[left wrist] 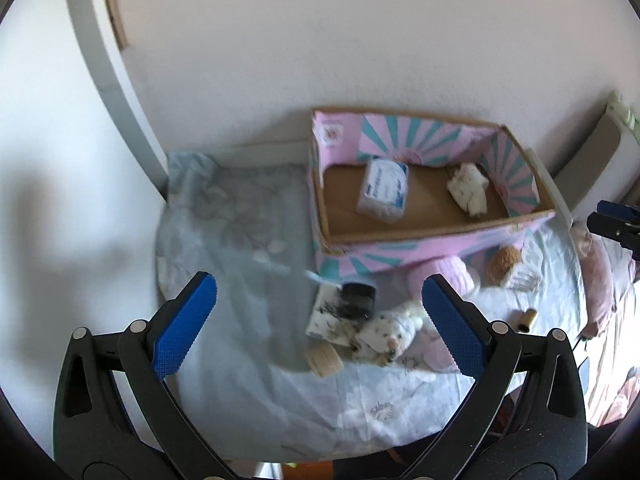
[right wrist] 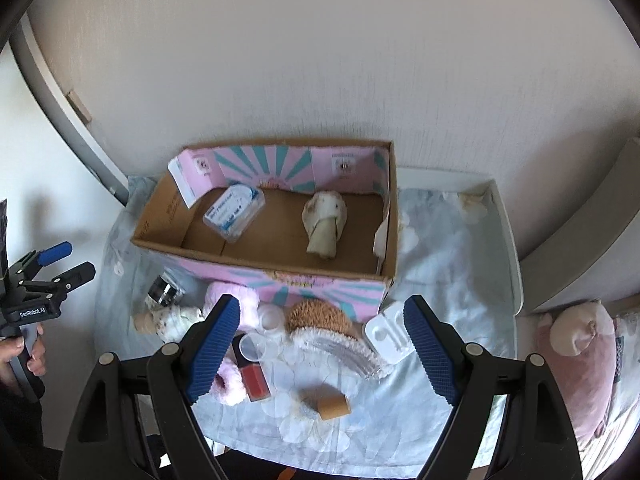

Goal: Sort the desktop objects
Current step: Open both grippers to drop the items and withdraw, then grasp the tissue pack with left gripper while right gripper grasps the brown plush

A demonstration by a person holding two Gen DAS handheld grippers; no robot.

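A pink-and-teal cardboard box (right wrist: 280, 240) stands at the desk's back edge against the wall, holding a clear blue-labelled packet (right wrist: 234, 210) toward its left end and a rolled cream cloth (right wrist: 326, 220) toward its right. Loose items crowd the cloth-covered desk (right wrist: 440, 264) just in front of the box: a brown bristly brush (right wrist: 320, 316), a white tray (right wrist: 390, 332), a red bottle (right wrist: 254, 376), a cork roll (right wrist: 332, 404) and a pink fluffy piece (right wrist: 232, 388). The right gripper (right wrist: 320, 360) hangs above these, jaws wide and empty, straddling the brush and bottle. The left gripper (left wrist: 320, 328), also spread wide with nothing between its pads, hovers over a dark jar (left wrist: 360, 300) and a spotted plush toy (left wrist: 392, 332) near the box's front left corner.
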